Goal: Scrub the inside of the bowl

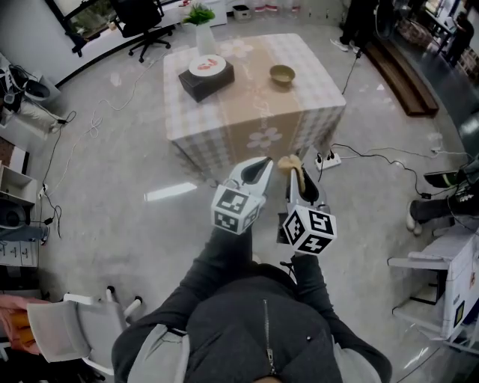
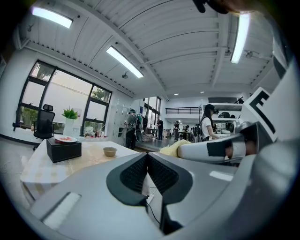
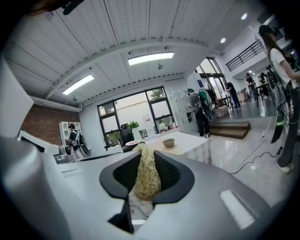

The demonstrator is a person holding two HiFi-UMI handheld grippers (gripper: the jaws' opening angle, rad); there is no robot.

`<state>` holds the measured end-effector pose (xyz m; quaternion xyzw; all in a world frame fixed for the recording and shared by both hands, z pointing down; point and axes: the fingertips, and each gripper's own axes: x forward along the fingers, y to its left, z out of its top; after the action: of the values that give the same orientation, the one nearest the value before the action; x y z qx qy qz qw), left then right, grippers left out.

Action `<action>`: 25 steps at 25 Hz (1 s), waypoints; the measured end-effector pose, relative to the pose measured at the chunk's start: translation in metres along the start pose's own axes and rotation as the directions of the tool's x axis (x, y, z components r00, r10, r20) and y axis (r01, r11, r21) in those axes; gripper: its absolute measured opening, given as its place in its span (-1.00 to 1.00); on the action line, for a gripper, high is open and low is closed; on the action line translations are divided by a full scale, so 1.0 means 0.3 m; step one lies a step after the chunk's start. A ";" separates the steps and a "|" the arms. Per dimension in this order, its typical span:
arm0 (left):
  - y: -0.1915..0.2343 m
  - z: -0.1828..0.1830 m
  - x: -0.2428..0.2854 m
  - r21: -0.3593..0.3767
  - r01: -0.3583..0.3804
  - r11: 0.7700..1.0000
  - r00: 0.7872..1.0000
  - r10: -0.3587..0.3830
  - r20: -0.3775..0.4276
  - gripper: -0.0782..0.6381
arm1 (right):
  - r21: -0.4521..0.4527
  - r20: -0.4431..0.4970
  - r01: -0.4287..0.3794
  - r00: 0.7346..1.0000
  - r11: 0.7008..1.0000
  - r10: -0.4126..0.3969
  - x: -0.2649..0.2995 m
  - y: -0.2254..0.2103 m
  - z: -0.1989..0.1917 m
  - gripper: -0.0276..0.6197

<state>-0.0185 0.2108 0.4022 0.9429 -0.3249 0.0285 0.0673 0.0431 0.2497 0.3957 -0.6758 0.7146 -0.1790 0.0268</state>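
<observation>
A small tan bowl (image 1: 282,73) stands on the checked table (image 1: 299,112) ahead; it also shows as the bowl (image 2: 109,151) in the left gripper view and the bowl (image 3: 168,142) in the right gripper view. Both grippers hang in front of the table, well short of the bowl. My left gripper (image 1: 263,165) is shut with nothing between its jaws, and the left gripper (image 2: 148,161) shows its pads pressed together. My right gripper (image 1: 298,173) is shut on a yellowish fibrous scrubber (image 1: 290,162); the scrubber (image 3: 146,176) sticks up out of the jaws.
A black box (image 1: 205,79) with a red-and-white plate (image 1: 208,66) on it sits at the table's left, a potted plant (image 1: 200,30) behind it. A power strip and cables (image 1: 329,158) lie on the floor right of the table. An office chair (image 1: 142,22) and people stand farther off.
</observation>
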 end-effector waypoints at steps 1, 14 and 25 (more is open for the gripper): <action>0.007 -0.002 0.003 -0.002 0.000 1.000 1.000 0.000 0.000 -0.75 | 0.001 0.000 0.003 1.000 1.000 -0.003 0.005 -0.002 -0.002 -0.69; 0.099 0.028 0.188 0.002 0.067 0.998 0.998 -0.067 -0.001 -0.75 | 0.006 0.019 0.050 0.999 0.999 -0.050 0.173 -0.067 0.059 -0.69; 0.271 0.084 0.423 0.005 0.113 0.994 0.993 -0.113 -0.021 -0.75 | 0.030 0.016 0.075 0.997 0.997 -0.075 0.463 -0.136 0.157 -0.69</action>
<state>0.0315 0.0666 0.3983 0.9596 -0.2704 0.0353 0.0691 0.0834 0.1028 0.3918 -0.7031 0.6858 -0.1845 0.0362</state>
